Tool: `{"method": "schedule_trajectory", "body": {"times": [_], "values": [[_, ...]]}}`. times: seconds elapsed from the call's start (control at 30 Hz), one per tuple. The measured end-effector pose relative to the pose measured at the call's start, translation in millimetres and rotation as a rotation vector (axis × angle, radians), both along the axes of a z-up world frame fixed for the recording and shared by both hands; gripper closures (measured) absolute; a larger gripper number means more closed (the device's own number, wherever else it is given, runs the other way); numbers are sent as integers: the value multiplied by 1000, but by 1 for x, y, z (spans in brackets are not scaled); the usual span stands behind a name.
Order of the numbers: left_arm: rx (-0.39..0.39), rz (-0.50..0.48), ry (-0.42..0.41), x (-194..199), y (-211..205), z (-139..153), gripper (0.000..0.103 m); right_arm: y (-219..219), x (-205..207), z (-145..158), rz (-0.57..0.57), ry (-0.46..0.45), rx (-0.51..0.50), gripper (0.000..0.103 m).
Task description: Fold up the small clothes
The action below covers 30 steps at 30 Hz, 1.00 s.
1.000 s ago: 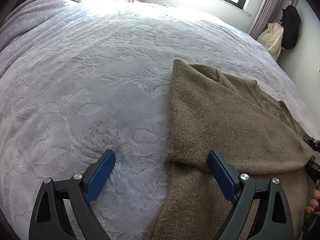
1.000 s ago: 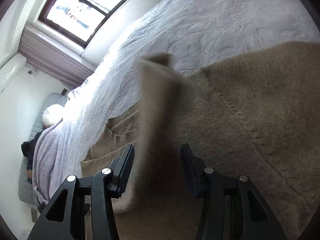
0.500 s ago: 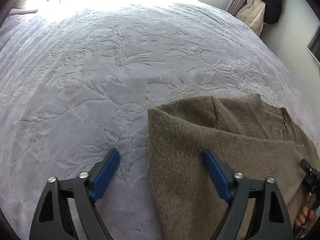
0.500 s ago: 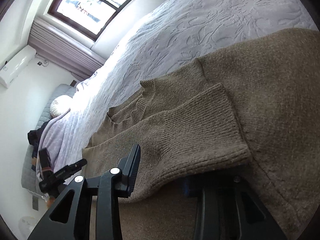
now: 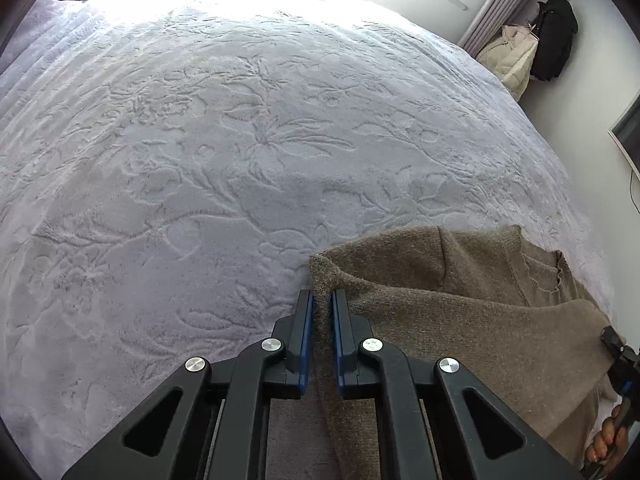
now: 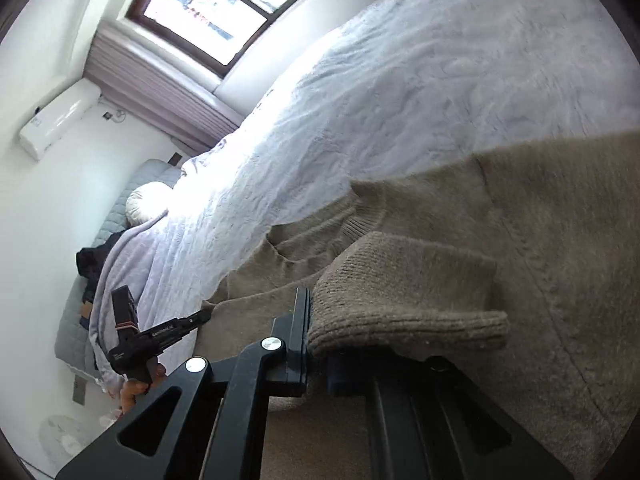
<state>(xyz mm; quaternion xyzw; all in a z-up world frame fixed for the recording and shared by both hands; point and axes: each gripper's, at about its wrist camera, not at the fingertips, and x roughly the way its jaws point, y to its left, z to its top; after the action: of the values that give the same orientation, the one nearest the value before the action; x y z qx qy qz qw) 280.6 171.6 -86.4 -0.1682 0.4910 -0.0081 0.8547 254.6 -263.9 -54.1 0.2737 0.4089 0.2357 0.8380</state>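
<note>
A brown knitted sweater [image 5: 472, 332] lies on the bed at the lower right of the left wrist view, with one side folded over its body. My left gripper [image 5: 320, 300] is shut on the sweater's folded left edge, near the corner. In the right wrist view the sweater [image 6: 560, 240] fills the right side and its ribbed sleeve cuff [image 6: 400, 308] lies across my right gripper [image 6: 320, 320]. That gripper is shut on the cuff, and the cuff hides its right finger. The left gripper [image 6: 196, 318] also shows there, at the sweater's far edge.
A lilac embossed blanket [image 5: 240, 140] covers the wide bed. Coats [image 5: 532, 44] hang by the wall at the far right. A window [image 6: 224, 4], an air conditioner [image 6: 60, 120] and a pillow [image 6: 148, 200] are beyond the bed. A person's hand [image 5: 604, 440] holds the right gripper.
Both grippers went from open to shut: the left closed on the sweater's folded edge, the right on the sleeve cuff. The left gripper moved along the edge toward the corner.
</note>
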Motion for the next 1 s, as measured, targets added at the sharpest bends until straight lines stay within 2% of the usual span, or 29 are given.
{"method": "schedule_trajectory", "body": {"times": [0.1, 0.17, 0.2, 0.23, 0.3, 0.33, 0.37, 0.4, 0.47, 0.5, 0.57, 0.63, 0.7, 0.73, 0.8, 0.87, 0.97, 1.0], "values": [[-12, 9, -13, -3, 4, -6, 92, -4, 5, -15, -17, 25, -23, 96], [-9, 11, -21, -4, 2, -6, 92, -21, 4, -43, -47, 110, -31, 96], [-4, 10, -24, -5, 3, -5, 92, -30, 2, -55, -52, 136, 5, 98], [4, 8, -27, -6, 2, -4, 92, -36, -1, -59, -56, 134, 50, 98], [18, 15, -38, -10, 3, -1, 90, -40, -4, -52, -73, 124, 28, 93], [29, 23, -34, -11, 3, 0, 86, -40, -6, -47, -83, 117, -13, 92], [47, 37, -36, -14, 3, 3, 76, -41, -8, -43, -90, 110, -36, 91], [68, 60, -37, -15, 3, 5, 61, -43, -9, -39, -105, 100, -44, 90], [98, 95, -64, -23, 5, 13, 45, -51, -8, -31, -144, 78, -39, 89], [95, 98, -76, -27, 6, 17, 45, -53, -8, -22, -165, 38, -51, 86], [84, 83, -79, -33, 7, 22, 45, -47, -5, -3, -151, -46, -111, 87], [97, 73, -77, -39, 5, 27, 45, -36, -3, 6, -108, -78, -175, 87], [105, 58, -89, -47, 1, 33, 45, -34, -4, -2, -118, -26, -212, 87], [110, 49, -95, -51, -2, 35, 45, -37, -5, -11, -145, 27, -233, 87], [115, 25, -99, -58, -11, 39, 45, -51, -12, -30, -189, 124, -206, 87], [129, -7, -96, -66, -22, 41, 45, -67, -23, -37, -213, 138, -104, 89], [162, -64, -91, -78, -43, 40, 45, -75, -36, -28, -252, 129, -111, 89], [170, -76, -90, -81, -49, 40, 45, -76, -40, -23, -257, 114, -99, 86]]}}
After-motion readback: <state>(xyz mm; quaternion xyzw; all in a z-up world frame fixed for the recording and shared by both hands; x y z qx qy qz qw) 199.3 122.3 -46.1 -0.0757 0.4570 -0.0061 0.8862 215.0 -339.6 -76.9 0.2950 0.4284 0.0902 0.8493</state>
